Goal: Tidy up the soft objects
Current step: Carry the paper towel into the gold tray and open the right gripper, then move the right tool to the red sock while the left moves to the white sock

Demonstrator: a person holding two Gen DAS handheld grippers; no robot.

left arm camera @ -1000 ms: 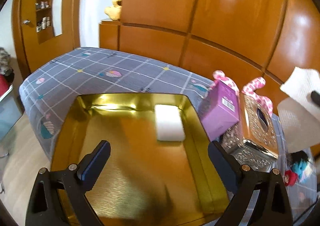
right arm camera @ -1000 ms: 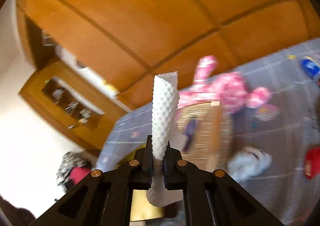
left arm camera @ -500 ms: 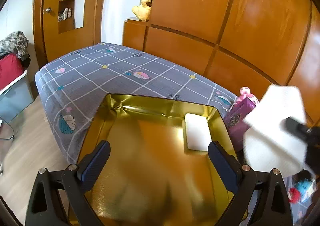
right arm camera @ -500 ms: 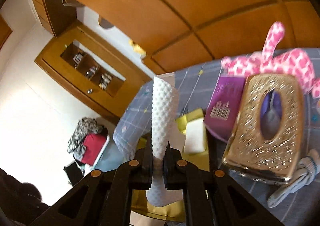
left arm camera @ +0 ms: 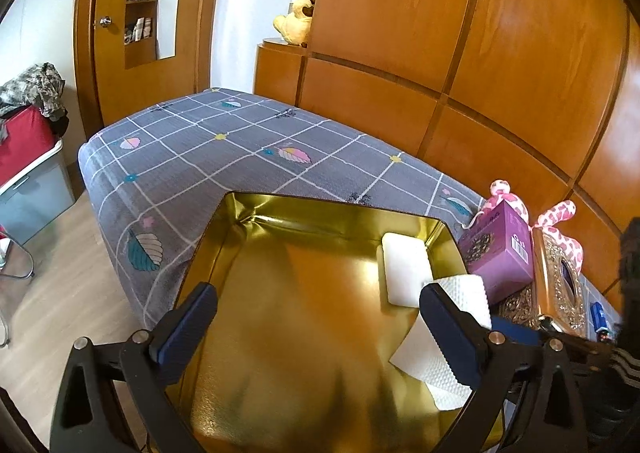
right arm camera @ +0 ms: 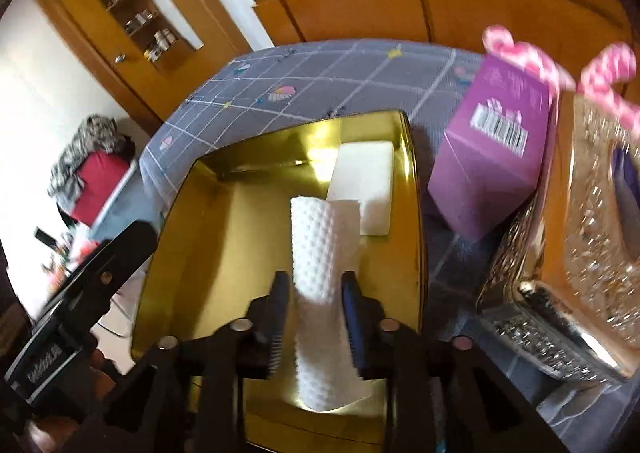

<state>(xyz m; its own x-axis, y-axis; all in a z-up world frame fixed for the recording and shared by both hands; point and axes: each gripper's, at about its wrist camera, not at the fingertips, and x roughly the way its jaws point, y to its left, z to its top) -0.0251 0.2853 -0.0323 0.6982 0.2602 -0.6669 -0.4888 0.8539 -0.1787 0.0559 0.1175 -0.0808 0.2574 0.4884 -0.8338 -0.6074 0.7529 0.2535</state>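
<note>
Right wrist view: right tool [right arm camera: 314, 327] opening, dimpled white paper towel [right arm camera: 316, 265] between pads, frame centre; release fully over gold metal tray [right arm camera: 412, 213].

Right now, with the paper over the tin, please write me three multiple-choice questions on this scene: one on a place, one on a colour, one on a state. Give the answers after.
1. Where does the white sponge lie?
A. in a far corner of the gold tin
B. on the grey bedspread
C. on top of the purple box

2. What colour is the box that stands beside the tin?
A. green
B. purple
C. black

3. How do the jaws of the right gripper stand around the folded paper towel?
A. clamped flat on it
B. apart, with a gap on each side of it
C. nowhere near it

Answers:
1 A, the sponge sits inside the tin against its far wall.
2 B, its sides are purple, with a barcode.
3 B, the jaws are opening and the towel stands between them, free of the pads.
</note>
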